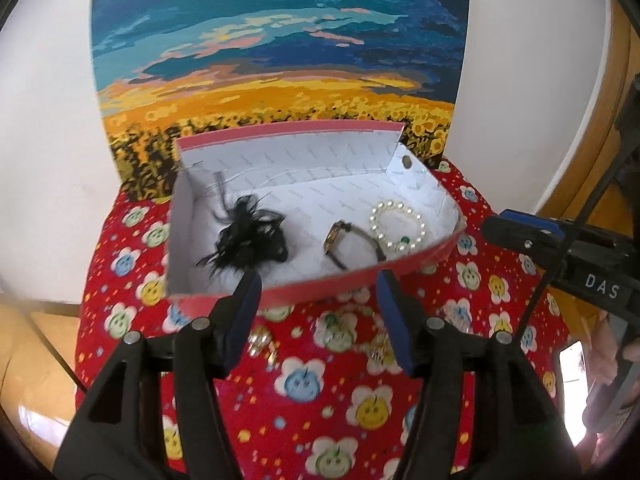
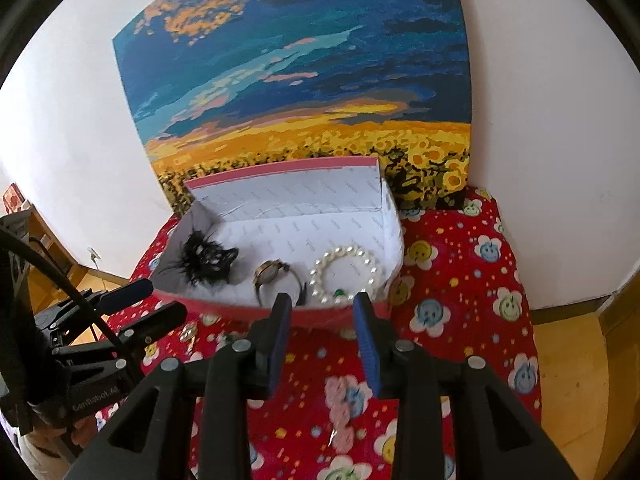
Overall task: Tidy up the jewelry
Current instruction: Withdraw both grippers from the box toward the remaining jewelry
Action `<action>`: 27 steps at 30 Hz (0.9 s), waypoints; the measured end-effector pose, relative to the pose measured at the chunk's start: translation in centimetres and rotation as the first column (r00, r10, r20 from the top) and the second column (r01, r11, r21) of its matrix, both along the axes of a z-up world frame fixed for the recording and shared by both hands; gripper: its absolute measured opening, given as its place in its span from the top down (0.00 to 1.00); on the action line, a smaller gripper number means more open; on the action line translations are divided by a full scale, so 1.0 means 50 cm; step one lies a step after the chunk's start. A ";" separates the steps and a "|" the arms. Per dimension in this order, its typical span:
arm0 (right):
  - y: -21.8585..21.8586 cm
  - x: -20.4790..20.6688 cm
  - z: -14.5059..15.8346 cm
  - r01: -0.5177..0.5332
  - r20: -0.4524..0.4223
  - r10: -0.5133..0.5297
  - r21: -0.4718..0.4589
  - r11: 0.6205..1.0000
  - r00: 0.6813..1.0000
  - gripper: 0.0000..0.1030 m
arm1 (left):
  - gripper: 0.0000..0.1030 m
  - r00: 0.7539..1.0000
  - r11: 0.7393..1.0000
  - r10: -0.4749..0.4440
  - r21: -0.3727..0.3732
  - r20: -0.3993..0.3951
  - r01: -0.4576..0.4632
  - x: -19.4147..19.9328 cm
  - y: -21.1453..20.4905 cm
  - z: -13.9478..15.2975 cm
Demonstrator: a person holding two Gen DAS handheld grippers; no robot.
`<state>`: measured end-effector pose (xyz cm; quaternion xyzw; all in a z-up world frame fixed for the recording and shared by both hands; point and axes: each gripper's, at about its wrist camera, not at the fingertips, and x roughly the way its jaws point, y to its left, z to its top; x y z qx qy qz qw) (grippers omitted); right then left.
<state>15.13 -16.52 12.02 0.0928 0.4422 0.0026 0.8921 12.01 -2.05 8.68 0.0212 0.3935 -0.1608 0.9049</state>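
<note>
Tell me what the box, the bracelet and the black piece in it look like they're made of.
Box: thin card, red outside, white printed lining; its walls crease and bow.
Bracelet: glossy cream beads, probably imitation pearl, with one green bead.
Black piece: wispy strands, seemingly feathers or netting; too tangled to be sure.

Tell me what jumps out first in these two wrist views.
The big sunflower-field painting leaning on the white wall behind everything. In front of it, an open red box on a red smiley-flower cloth holds a black feathery piece at left, a watch in the middle and a pearl bracelet at right. Both the left gripper and right gripper hang open and empty before the box.
</note>
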 end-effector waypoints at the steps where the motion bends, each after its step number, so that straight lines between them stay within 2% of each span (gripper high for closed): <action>1: 0.004 -0.008 0.001 -0.003 -0.001 0.003 0.002 1.000 1.000 0.66 | 0.49 1.000 1.000 0.005 -0.001 -0.001 -0.005 -0.004 0.003 -0.001; 15: 0.029 -0.092 -0.030 -0.008 -0.051 0.009 0.019 1.000 0.999 0.66 | 0.49 0.991 0.993 0.117 -0.020 -0.063 -0.119 -0.075 0.096 -0.040; 27: 0.041 -0.107 -0.119 0.019 -0.152 -0.021 -0.014 1.000 0.988 0.65 | 0.48 0.984 0.988 0.149 -0.014 -0.098 -0.151 -0.101 0.132 -0.078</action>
